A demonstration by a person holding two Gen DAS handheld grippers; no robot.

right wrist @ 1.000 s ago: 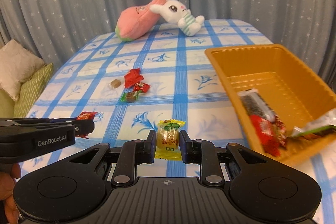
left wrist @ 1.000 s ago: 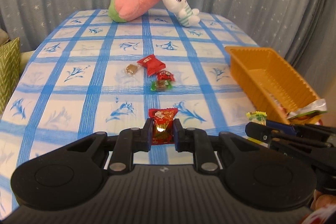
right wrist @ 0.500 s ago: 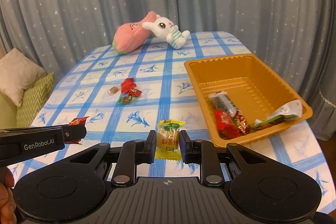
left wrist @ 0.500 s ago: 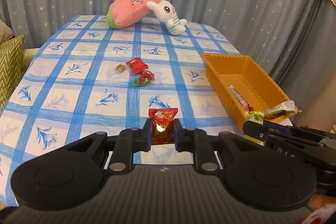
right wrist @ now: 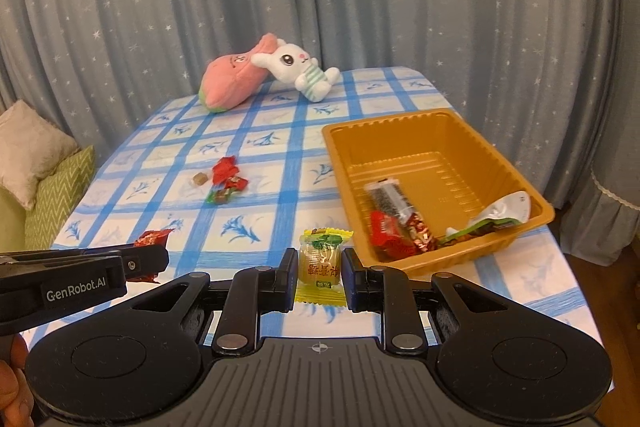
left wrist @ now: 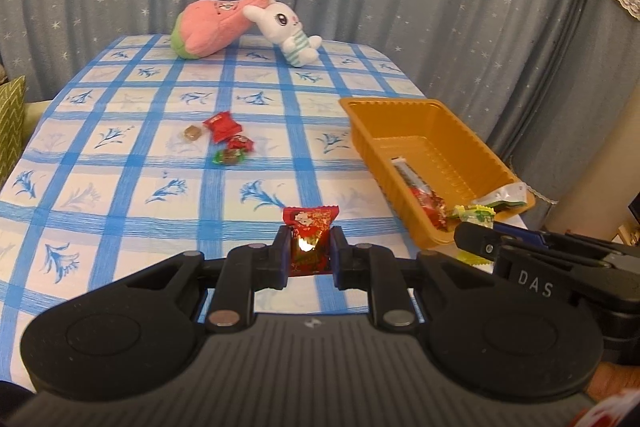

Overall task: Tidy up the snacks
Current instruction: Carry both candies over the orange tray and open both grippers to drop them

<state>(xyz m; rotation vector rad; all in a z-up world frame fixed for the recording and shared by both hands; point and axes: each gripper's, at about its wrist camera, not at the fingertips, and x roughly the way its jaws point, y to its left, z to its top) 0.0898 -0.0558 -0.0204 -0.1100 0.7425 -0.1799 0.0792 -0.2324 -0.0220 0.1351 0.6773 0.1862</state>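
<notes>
My left gripper (left wrist: 310, 247) is shut on a red foil candy (left wrist: 311, 233), held above the near edge of the table. My right gripper (right wrist: 320, 265) is shut on a yellow and green wrapped candy (right wrist: 321, 259), just left of the orange tray's (right wrist: 516, 167) near corner. The tray holds several wrapped snacks (right wrist: 396, 223). A small cluster of candies (right wrist: 224, 181) lies mid-table, red, green and brown. In the left wrist view the right gripper (left wrist: 472, 223) shows at the right with its candy; the tray (left wrist: 472, 139) sits beyond it.
A blue checked tablecloth (right wrist: 280, 163) covers the table. A pink plush (right wrist: 230, 83) and a white rabbit plush (right wrist: 300, 67) lie at the far edge. Grey starred curtains hang behind. Cushions (right wrist: 48, 163) sit off the table's left side.
Both grippers have pulled back and risen from the table, each keeping its candy. More of the table and tray shows in both views.
</notes>
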